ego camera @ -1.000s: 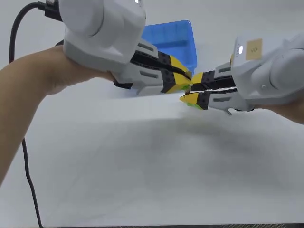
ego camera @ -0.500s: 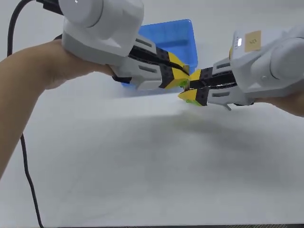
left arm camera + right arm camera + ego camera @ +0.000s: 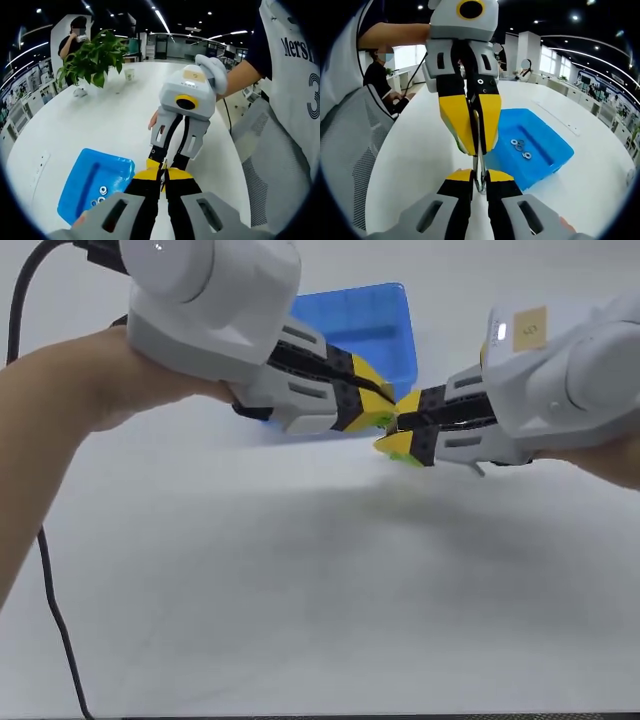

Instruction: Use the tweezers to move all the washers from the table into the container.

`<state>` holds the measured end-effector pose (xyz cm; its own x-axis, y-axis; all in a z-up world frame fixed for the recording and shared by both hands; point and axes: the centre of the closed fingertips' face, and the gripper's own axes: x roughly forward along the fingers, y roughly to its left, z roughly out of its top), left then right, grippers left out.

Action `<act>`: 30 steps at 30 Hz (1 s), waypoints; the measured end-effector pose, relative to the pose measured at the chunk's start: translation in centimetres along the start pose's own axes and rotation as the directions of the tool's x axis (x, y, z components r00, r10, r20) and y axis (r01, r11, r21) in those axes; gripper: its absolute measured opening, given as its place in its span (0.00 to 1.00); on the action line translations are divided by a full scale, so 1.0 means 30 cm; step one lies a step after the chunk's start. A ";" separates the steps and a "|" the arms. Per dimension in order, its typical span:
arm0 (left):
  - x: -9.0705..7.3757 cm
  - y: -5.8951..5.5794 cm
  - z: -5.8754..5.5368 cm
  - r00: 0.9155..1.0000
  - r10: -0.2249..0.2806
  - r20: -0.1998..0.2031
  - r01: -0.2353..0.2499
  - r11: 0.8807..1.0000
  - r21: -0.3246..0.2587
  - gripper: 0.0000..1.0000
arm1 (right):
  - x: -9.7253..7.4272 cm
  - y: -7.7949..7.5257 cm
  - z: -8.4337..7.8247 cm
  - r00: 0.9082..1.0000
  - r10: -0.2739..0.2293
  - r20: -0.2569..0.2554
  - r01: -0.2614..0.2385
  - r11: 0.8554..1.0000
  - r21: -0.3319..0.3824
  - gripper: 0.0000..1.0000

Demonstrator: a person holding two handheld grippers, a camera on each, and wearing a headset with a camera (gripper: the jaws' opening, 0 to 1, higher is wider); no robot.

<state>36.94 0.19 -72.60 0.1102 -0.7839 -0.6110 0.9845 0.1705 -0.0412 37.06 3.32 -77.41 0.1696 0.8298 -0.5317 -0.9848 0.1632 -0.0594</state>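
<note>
The tweezers (image 3: 479, 162) are mostly hidden between the fingers (image 3: 492, 117). Behind the fingers, the left gripper (image 3: 388, 418) covers part of the container (image 3: 375, 320); its washers (image 3: 102, 190) are too small to count surely.

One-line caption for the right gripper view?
Right claw and left claw both pinch the tweezers beside a blue container holding washers.

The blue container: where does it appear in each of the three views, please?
Head view: blue container upper centre, behind both claws.
Left gripper view: container lower left, washers inside.
Right gripper view: container right of centre, washers inside.
Shared landmark: the tweezers gripped where left claw and right claw meet.
</note>
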 end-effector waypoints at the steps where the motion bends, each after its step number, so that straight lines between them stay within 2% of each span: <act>1: -0.005 0.000 0.001 1.000 0.002 0.003 -0.002 1.000 0.000 0.07 | -0.003 0.002 0.008 1.000 0.000 0.003 0.000 1.000 -0.003 0.11; 9: -0.073 -0.024 0.046 0.999 0.020 0.029 -0.020 1.000 0.012 0.07 | -0.020 0.018 0.072 1.000 0.006 0.012 -0.005 0.999 -0.041 0.11; 19: -0.162 -0.045 0.096 0.997 0.054 0.059 -0.056 0.998 0.034 0.07 | -0.041 0.028 0.170 0.999 -0.011 0.043 0.014 0.997 -0.072 0.11; 26: -0.216 -0.018 0.122 0.992 0.088 0.086 -0.093 0.994 0.053 0.07 | -0.047 0.007 0.236 0.999 -0.021 0.047 0.027 0.992 -0.122 0.11; 30: -0.243 0.018 0.130 0.990 0.103 0.094 -0.111 0.991 0.076 0.07 | -0.035 -0.025 0.272 0.998 -0.028 0.063 0.038 0.988 -0.147 0.11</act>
<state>37.20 3.67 -65.07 0.2236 -0.8147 -0.5351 0.9738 0.2100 0.0871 37.94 6.66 -69.91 0.1996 0.8569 -0.4753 -0.9725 0.1139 -0.2031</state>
